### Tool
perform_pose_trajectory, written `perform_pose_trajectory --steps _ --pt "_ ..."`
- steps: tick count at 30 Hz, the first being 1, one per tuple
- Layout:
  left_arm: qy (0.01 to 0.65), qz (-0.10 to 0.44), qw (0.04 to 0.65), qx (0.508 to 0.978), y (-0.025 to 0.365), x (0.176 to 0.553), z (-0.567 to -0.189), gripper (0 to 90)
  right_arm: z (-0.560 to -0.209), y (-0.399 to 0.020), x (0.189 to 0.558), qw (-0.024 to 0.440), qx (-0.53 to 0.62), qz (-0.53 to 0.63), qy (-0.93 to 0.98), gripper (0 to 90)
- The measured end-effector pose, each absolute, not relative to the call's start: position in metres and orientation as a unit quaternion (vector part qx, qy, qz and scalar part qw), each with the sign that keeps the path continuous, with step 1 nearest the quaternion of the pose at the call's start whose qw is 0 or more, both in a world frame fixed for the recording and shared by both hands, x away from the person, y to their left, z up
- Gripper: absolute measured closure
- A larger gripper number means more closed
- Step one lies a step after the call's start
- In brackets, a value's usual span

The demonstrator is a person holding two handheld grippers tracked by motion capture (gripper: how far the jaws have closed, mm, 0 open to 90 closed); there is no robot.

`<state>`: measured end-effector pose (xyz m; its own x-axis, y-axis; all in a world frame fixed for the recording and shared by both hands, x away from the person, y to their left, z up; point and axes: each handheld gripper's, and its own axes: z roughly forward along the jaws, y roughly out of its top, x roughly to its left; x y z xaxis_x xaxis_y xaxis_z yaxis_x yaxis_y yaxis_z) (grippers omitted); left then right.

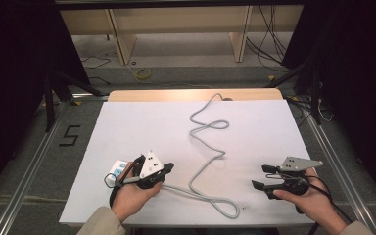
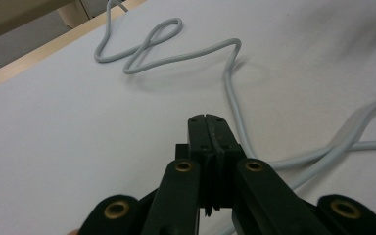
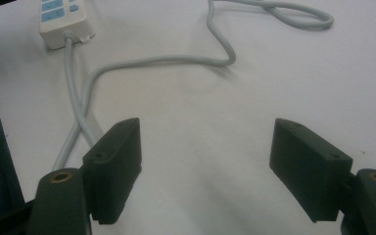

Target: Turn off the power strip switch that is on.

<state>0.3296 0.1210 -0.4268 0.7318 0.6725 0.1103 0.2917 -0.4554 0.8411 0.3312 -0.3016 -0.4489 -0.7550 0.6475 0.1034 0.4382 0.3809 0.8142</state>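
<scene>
On the white table [image 1: 142, 127], the left gripper [image 1: 166, 169] is sitting at about seven o'clock of the high view, held in the person's left hand [image 1: 132, 196]. Its two black jaws are pressing flat against each other with nothing between them, which the left gripper view [image 2: 209, 128] is showing close up: matte black plastic, squared tips, brass-coloured pins at the linkages. The grey cable [image 1: 208, 161] is passing just beside the closed tips there, to their right, apparently not pinched.

The high view is giving what neither gripper view gives: the whole run of the cable, snaking from a loop near twelve o'clock at the far wooden edge, through a second loop near the middle, down to a long loop at six o'clock, then over toward the left hand. A white power strip [image 1: 116, 171] is lying at about eight o'clock, half hidden behind the left gripper.

The right gripper view is showing the strip [image 3: 63, 19] more plainly at eleven o'clock: a smooth, white, blocky end with pale blue panels, its round, rubbery cable [image 3: 152, 61] leaving it and crossing over itself near the left jaw. The right gripper [image 3: 205, 171] is standing wide open, jaws well apart over bare table, holding nothing. In the high view it [image 1: 260, 177] is sitting at four o'clock in the right hand [image 1: 308, 200], a grey triangular plate on top.
</scene>
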Motion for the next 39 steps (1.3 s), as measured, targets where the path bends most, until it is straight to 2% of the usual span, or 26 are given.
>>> perform_pose_trajectory --steps 39 --pt "0.346 0.236 0.402 0.814 0.144 0.329 -0.425 89.9 -0.449 -0.302 0.331 0.118 0.331 0.445 0.824 28.3"
